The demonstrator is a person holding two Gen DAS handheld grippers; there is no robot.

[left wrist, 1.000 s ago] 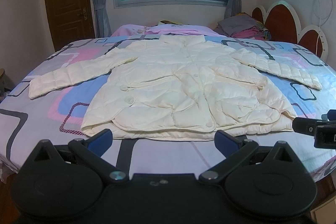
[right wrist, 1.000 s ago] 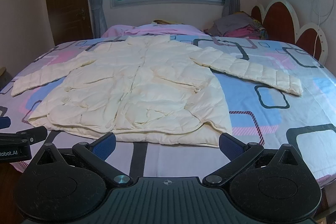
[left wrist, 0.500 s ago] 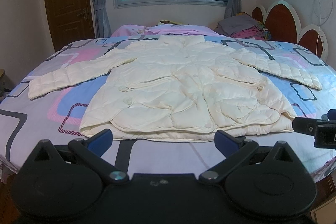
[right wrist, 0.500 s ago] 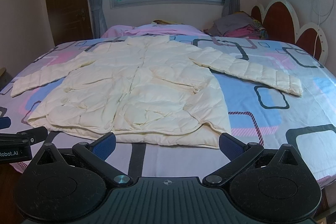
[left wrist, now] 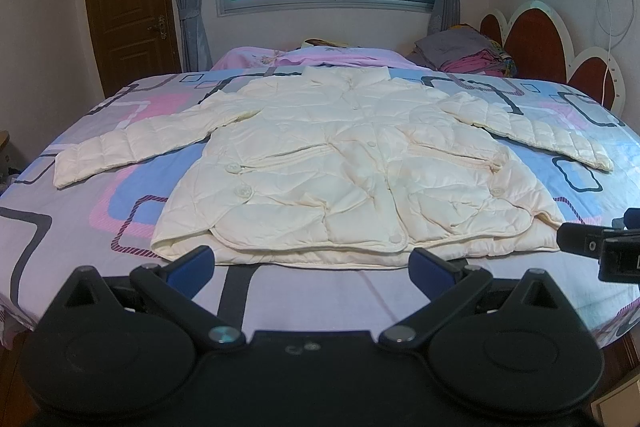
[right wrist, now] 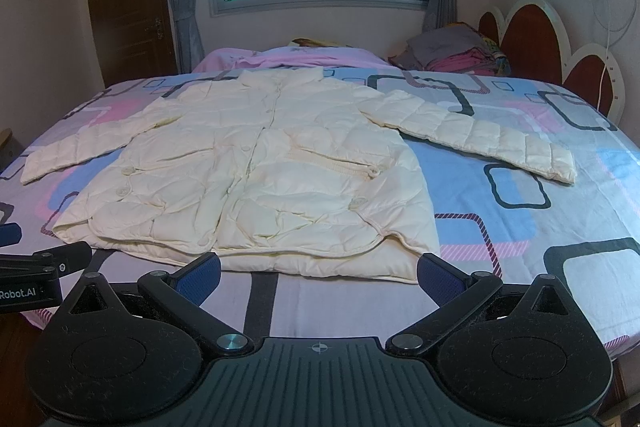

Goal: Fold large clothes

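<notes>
Spreading across nearly the whole view, the wide bed with its sheet of pink, blue and grey rounded squares (left wrist: 60,227) carries everything I am working with. On it lies the cream quilted puffer jacket (left wrist: 352,163), front up and buttoned, its collar toward the far edge by the window and its hem along the near edge, just beyond my fingertips. Both sleeves lie spread out flat, one reaching toward the left edge of the bed, the other toward the right edge by the headboard. At the far right corner sits a stack of folded grey and pink clothes (left wrist: 464,55), well apart from the jacket. My black left gripper with blue pads (left wrist: 316,263) hovers over the near edge in front of the hem, jaws spread wide with nothing between them. My black right gripper with blue pads (right wrist: 320,273) hovers beside it over the same edge, likewise gaping wide and holding nothing.
</notes>
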